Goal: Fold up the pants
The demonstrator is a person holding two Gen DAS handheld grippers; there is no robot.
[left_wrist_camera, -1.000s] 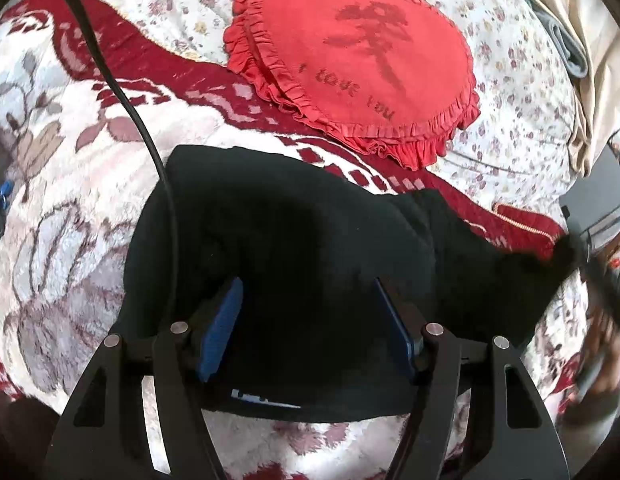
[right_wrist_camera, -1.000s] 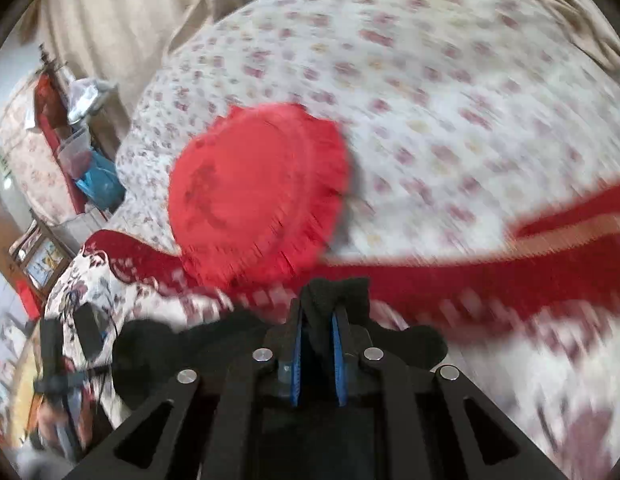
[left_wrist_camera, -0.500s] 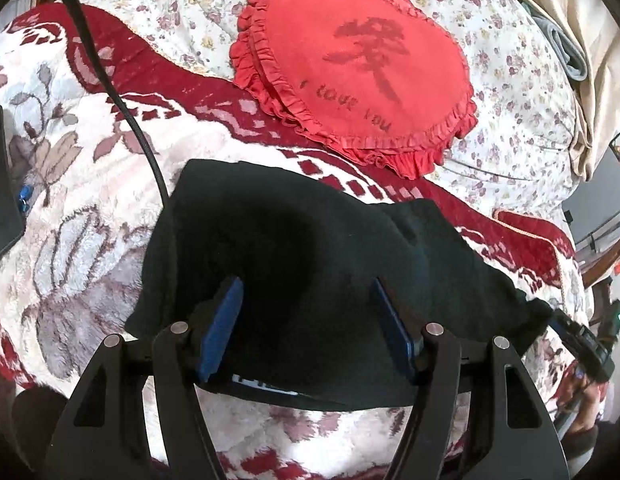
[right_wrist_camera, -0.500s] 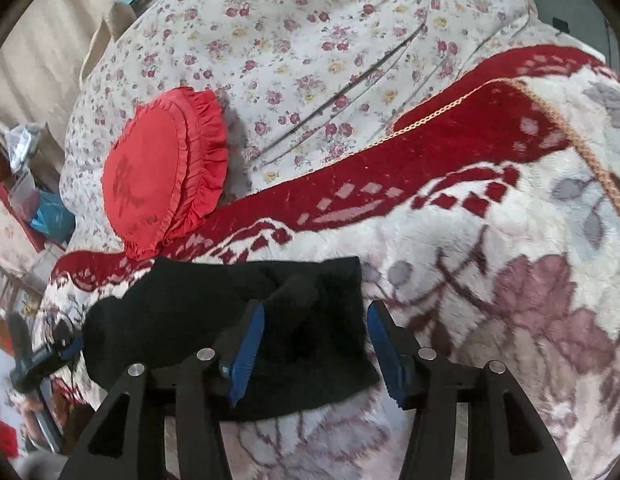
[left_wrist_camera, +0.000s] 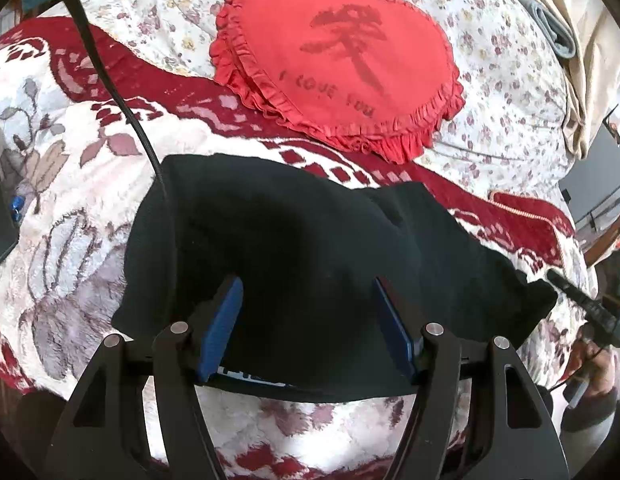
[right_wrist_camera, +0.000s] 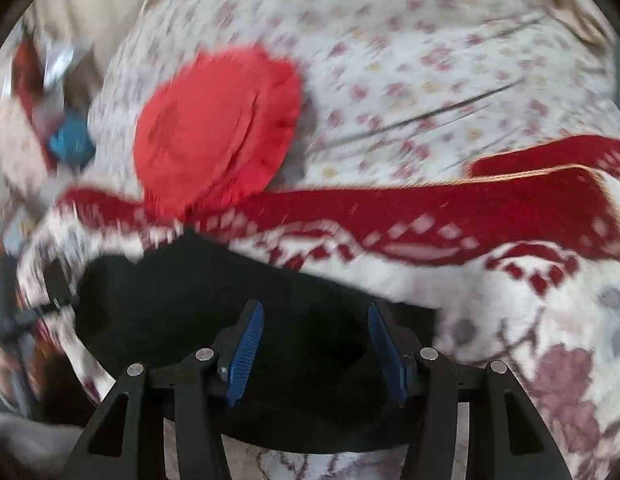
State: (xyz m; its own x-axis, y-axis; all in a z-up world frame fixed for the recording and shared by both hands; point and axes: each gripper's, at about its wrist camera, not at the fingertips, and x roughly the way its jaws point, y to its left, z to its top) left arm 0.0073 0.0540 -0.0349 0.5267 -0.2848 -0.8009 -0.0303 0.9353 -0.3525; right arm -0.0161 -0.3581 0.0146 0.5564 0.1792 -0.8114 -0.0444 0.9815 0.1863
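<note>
The black pants [left_wrist_camera: 310,248] lie folded in a flat dark bundle on a red-and-white floral blanket [left_wrist_camera: 62,184]. My left gripper [left_wrist_camera: 308,296] is open and empty, its blue pads spread over the near edge of the pants. In the right wrist view the same pants [right_wrist_camera: 214,296] lie under my right gripper [right_wrist_camera: 315,320], which is open and empty with its pads apart above the cloth. The right gripper also shows at the far right of the left wrist view [left_wrist_camera: 585,308], beside the pants' right end.
A round red frilled cushion [left_wrist_camera: 341,52] lies beyond the pants on a floral bedspread [left_wrist_camera: 509,92]. A black cable [left_wrist_camera: 122,96] runs across the blanket's left side. A dark flat object [left_wrist_camera: 0,216] sits at the left edge. Beige cloth [left_wrist_camera: 581,40] hangs at the right.
My right gripper was shut on the pants' end a second ago, then opened, let go and now moves, blurring its view. The pants' right end settled flat. My left gripper stayed open.
</note>
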